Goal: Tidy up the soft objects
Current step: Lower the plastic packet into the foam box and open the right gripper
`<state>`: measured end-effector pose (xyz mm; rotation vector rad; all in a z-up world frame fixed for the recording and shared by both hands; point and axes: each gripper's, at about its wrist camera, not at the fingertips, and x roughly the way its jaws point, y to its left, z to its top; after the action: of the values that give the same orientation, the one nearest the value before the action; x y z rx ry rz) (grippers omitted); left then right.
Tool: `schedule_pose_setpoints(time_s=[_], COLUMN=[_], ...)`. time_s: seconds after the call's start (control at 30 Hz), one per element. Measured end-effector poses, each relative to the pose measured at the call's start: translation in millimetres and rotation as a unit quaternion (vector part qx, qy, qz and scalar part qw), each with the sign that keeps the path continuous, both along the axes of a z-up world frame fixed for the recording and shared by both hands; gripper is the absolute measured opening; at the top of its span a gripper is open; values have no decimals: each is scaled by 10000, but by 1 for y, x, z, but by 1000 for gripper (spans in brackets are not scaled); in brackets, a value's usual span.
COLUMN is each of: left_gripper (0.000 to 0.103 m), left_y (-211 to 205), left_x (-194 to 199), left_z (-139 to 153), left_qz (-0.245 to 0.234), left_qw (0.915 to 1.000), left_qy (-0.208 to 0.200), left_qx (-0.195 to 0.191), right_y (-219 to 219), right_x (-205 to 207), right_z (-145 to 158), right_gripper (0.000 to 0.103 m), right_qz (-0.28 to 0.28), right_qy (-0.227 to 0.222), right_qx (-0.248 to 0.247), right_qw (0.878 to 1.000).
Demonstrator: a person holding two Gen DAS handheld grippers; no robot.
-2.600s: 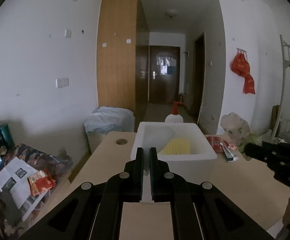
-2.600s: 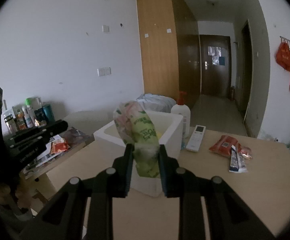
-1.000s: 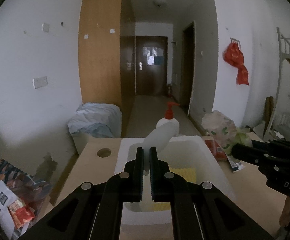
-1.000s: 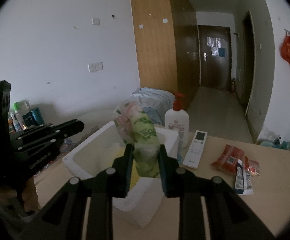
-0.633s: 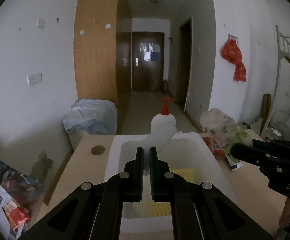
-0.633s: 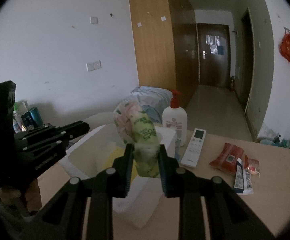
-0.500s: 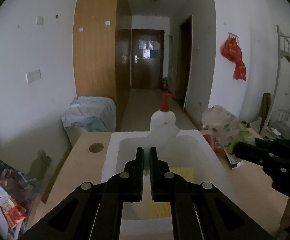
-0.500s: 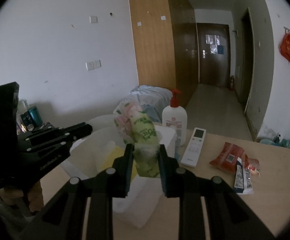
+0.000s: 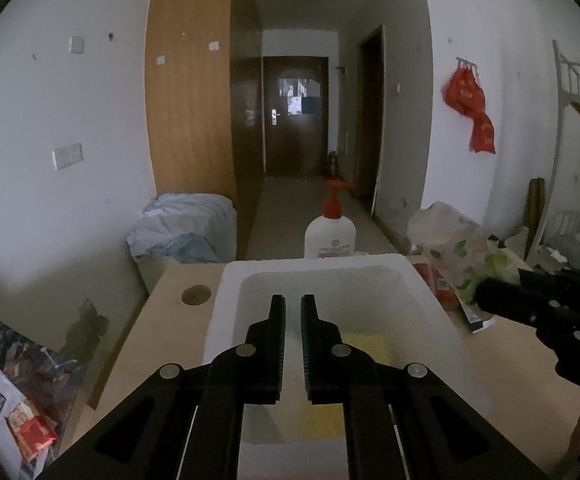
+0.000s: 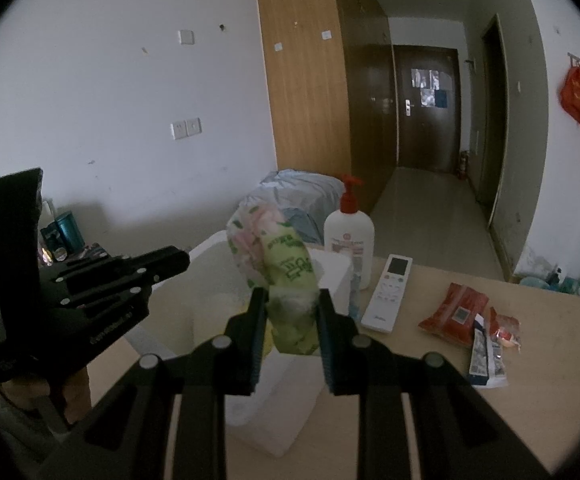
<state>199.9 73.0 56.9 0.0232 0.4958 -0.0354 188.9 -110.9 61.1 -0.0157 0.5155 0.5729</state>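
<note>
A white foam box (image 9: 430,300) stands on the wooden table, with a yellow sponge (image 9: 366,346) lying inside. My left gripper (image 9: 293,308) hovers over the box, its jaws slightly parted and empty; a pale soft thing lies blurred under them. My right gripper (image 10: 293,300) is shut on a green and pink floral tissue pack (image 10: 277,256), held above the box's near corner (image 10: 330,268). The left gripper also shows in the right wrist view (image 10: 177,260), and the right gripper with the pack shows in the left wrist view (image 9: 486,292).
A white pump bottle with a red top (image 10: 348,236) stands behind the box. A white remote (image 10: 388,292), red snack packets (image 10: 454,312) and a small tube (image 10: 484,354) lie on the table to the right. A cluttered low table (image 9: 17,380) sits left.
The left gripper has let go of the pale soft thing it held and its jaws have parted a little over the box. The right gripper has come closer to the box with the tissue pack.
</note>
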Motion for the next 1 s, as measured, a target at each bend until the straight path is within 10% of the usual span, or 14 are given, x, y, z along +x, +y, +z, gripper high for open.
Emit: schedule_pose_setpoints(time_s=[0.13, 1.0], left_gripper=[102, 102], left_y=[3, 36], left_x=[1, -30], left_z=[-2, 8], left_qz=[208, 853], left_qw=[9998, 9956], left_qy=[3, -390], left_qx=[31, 59], right_y=[0, 22], right_x=[-1, 4], right_z=[0, -4], right_gripper=[28, 28], right_qz=[-11, 236], right_qy=[8, 72], right_qx=[-10, -35], right_qw=[10000, 9997])
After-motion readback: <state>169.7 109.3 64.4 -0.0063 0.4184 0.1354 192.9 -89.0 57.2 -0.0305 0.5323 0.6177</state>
